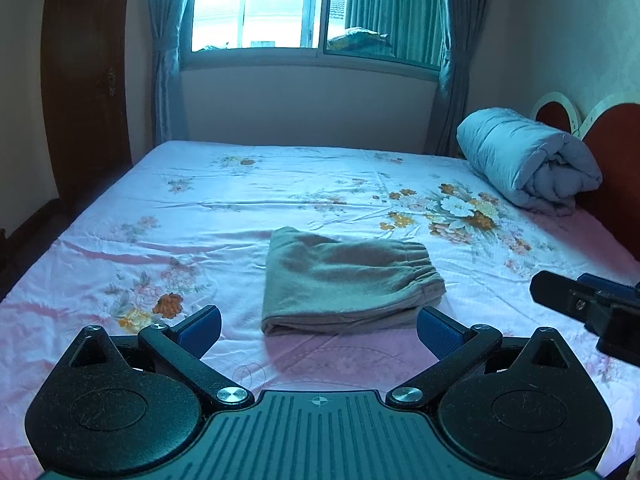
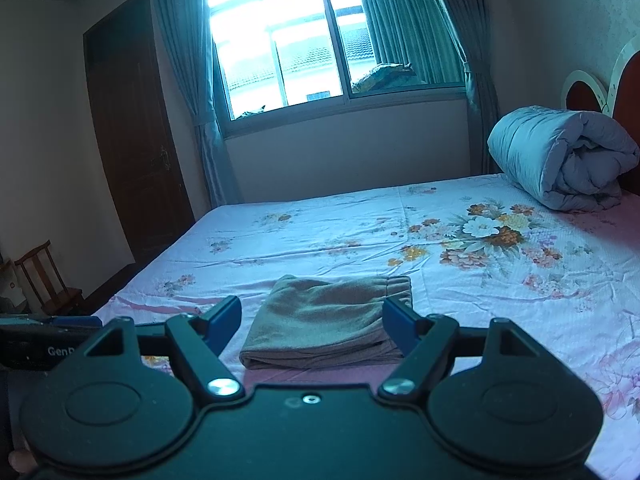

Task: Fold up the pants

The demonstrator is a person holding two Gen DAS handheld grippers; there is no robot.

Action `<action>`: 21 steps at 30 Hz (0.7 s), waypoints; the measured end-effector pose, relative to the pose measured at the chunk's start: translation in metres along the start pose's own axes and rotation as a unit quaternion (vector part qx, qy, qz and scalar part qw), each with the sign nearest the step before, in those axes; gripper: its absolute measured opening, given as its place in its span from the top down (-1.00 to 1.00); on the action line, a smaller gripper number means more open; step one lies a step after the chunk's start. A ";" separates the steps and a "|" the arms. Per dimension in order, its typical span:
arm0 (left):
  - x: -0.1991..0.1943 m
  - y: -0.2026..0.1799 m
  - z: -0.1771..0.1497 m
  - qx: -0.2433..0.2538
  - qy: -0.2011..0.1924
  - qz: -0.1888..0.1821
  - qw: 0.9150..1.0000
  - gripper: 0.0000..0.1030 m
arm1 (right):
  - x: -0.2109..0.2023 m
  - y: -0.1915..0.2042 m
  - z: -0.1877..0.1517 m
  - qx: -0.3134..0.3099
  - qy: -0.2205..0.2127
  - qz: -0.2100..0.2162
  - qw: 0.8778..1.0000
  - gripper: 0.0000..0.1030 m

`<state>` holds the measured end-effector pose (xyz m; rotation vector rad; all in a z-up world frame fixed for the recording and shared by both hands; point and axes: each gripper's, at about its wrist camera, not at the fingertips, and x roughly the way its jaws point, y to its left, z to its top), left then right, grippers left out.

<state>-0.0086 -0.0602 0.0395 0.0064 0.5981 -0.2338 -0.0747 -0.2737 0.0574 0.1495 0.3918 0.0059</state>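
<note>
Pants [image 1: 348, 284] olive-tan; bedsheet [image 1: 240, 200] pink/white w/ orange floral print; quilt [image 1: 524, 156] pale blue; fingers [image 1: 434, 330] blue.

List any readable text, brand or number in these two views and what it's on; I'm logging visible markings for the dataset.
"Gen", followed by a letter cut off by the right gripper's own body: white print on the left gripper's black housing, at the right wrist view's left edge.
No other text is visible on the folded pants, the floral bedsheet or the rolled quilt.
</note>
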 end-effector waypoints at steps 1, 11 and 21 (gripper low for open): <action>0.002 0.000 0.000 0.003 0.001 0.004 1.000 -1.00 | 0.001 0.000 0.000 0.002 0.001 0.000 1.000 -0.37; 0.012 -0.002 -0.001 0.004 0.006 0.006 1.000 -1.00 | 0.008 -0.001 -0.003 0.006 0.009 0.000 1.000 -0.37; 0.019 -0.009 -0.003 0.008 -0.010 0.007 1.000 -0.99 | 0.014 -0.005 -0.005 0.018 0.009 0.002 1.000 -0.37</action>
